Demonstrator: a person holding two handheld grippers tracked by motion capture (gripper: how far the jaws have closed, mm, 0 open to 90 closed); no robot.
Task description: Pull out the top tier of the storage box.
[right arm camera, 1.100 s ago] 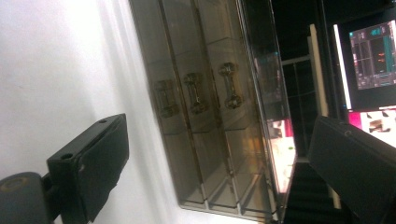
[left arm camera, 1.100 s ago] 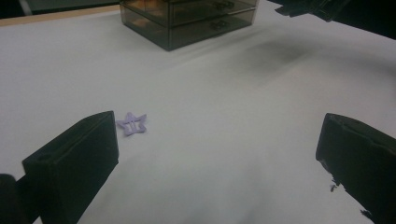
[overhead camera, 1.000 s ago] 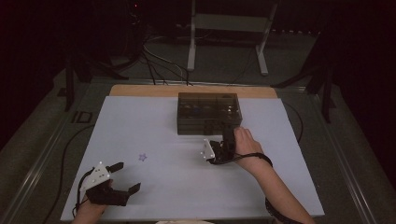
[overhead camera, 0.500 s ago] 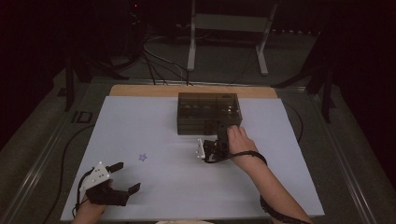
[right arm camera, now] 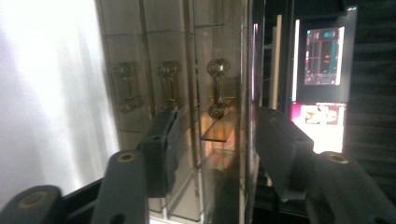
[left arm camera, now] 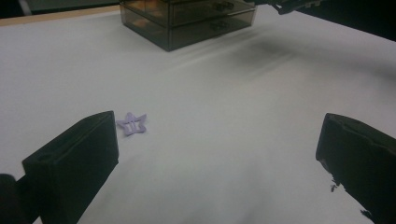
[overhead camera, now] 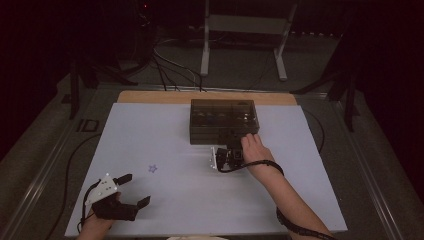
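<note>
R claw (overhead camera: 231,145) sits at front of smoky drawer box (overhead camera: 223,119), jaws closing, handle (right arm camera: 217,88) between them, pads not yet on it. L claw (overhead camera: 131,191) wide apart over tabletop (overhead camera: 165,145), star clip (left arm camera: 132,124) just by one jaw.

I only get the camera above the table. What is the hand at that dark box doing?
Observer: The right gripper has its jaws on either side of one drawer handle. They have just been closing but do not press on it yet.
Operator: Is that the only handle?
Observer: No, the box shows three dumbbell-shaped handles in a row.
Operator: And the purple speck near the other hand?
Observer: It is a star-shaped clip, lying flat on the white table.
Operator: Is it being held?
Observer: No. The left gripper is open, and the clip lies ahead beside one jaw.
</note>
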